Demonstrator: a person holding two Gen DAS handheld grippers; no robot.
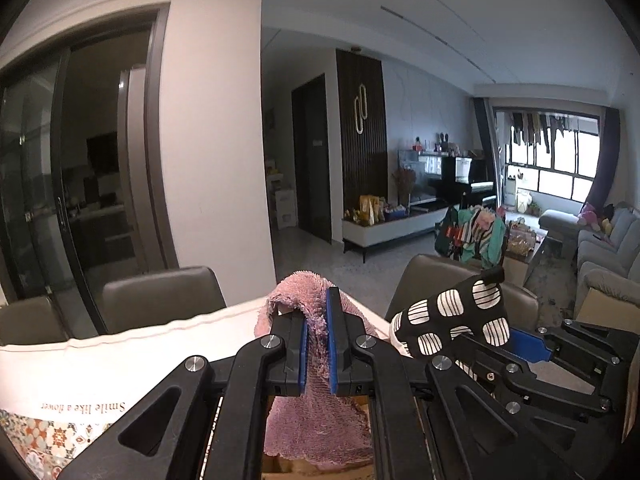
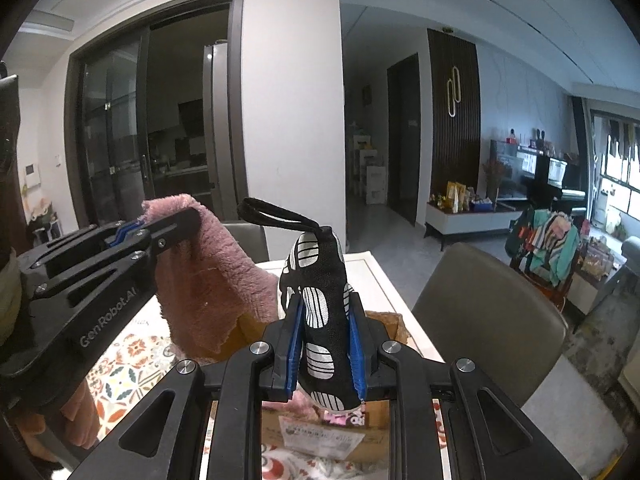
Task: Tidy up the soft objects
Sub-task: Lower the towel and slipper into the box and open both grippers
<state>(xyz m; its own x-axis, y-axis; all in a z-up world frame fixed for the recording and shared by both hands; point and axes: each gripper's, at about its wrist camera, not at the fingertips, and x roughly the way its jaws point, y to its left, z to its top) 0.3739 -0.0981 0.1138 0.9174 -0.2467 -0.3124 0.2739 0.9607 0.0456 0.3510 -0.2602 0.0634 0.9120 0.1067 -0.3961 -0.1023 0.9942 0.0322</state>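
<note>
Holding two soft things up over the table, we have one in each gripper. Our left gripper (image 1: 318,354) has its blue pads pressed onto a pink fluffy cloth (image 1: 316,420), which bunches up above the fingers and hangs down below them toward the near edge. From the right wrist view the same cloth (image 2: 216,288) drapes from the left gripper (image 2: 172,222) at the left of the scene, its lower corner hanging over the patterned table cover (image 2: 132,360).

Our right gripper (image 2: 324,350) is pinched on one black mitt with white striped patches (image 2: 318,320) — it stands nearly upright between the blue pads, with a single black loop (image 2: 276,214) curling off its far end. In the left wrist view that mitt (image 1: 452,316) sits just to the right of the pink cloth, and the right gripper (image 1: 532,350) shows behind it.

Below the two grippers lies one cardboard box (image 2: 328,428) with a printed label on it; a scrap of pink shows at its near edge, though we cannot tell what that is. The table (image 1: 120,360) carries a white cloth with a line of printed words and a floral tiled pattern.

We count two grey chairs on the far side in the left view — one at left (image 1: 160,292), one at right (image 1: 440,280). Farther off to the right stand a grey sofa (image 1: 600,256) and one rack of colourful clothes (image 1: 476,232).
</note>
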